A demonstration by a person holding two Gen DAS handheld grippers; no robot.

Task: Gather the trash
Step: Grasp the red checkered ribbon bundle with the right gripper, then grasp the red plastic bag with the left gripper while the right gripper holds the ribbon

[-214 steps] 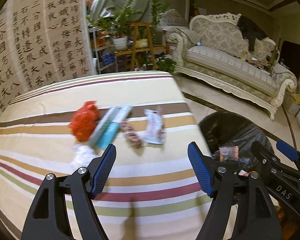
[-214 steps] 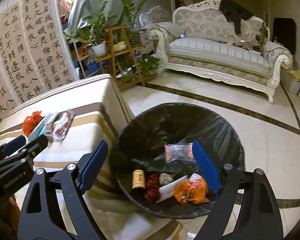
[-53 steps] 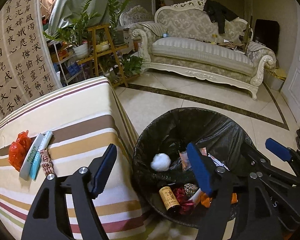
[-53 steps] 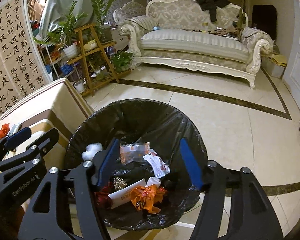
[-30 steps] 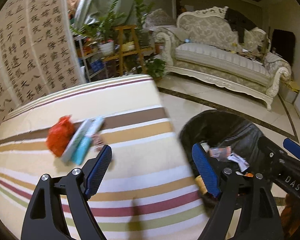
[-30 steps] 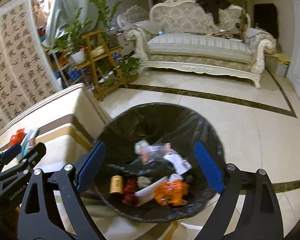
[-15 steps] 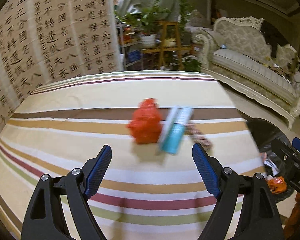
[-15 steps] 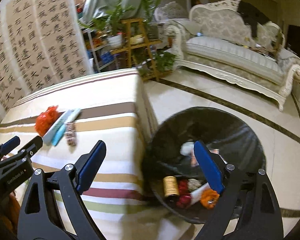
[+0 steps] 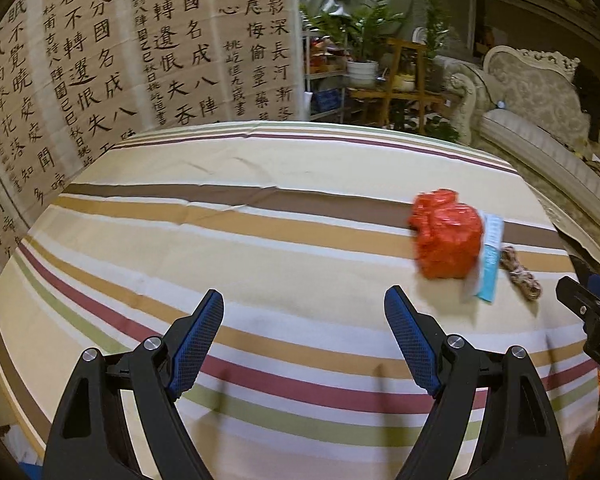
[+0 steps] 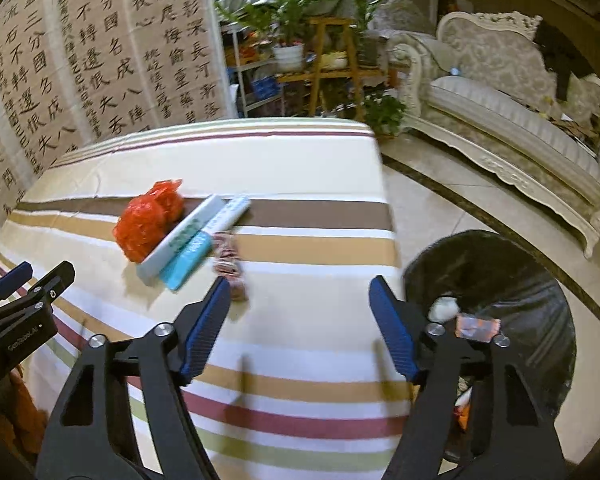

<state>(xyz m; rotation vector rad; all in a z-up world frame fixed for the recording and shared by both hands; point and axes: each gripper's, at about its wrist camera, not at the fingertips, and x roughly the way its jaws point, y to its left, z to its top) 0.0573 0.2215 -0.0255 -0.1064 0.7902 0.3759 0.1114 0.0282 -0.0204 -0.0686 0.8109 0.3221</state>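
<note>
- Left gripper [image 9: 304, 322]: jaws apart, empty, over the striped counter [image 9: 260, 240].
- Red bag [image 10: 148, 216], two boxes [image 10: 196, 240], wrapper [image 10: 228, 264]: clustered; take one at a time.
- Right gripper [image 10: 298, 314]: spread, empty, nearest the wrapper.
- Bin [image 10: 512, 280]: floor, right.

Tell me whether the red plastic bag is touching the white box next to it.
Touching. In the right wrist view the red plastic bag presses against the long side of the white box, with no striped cloth visible between them.
</note>
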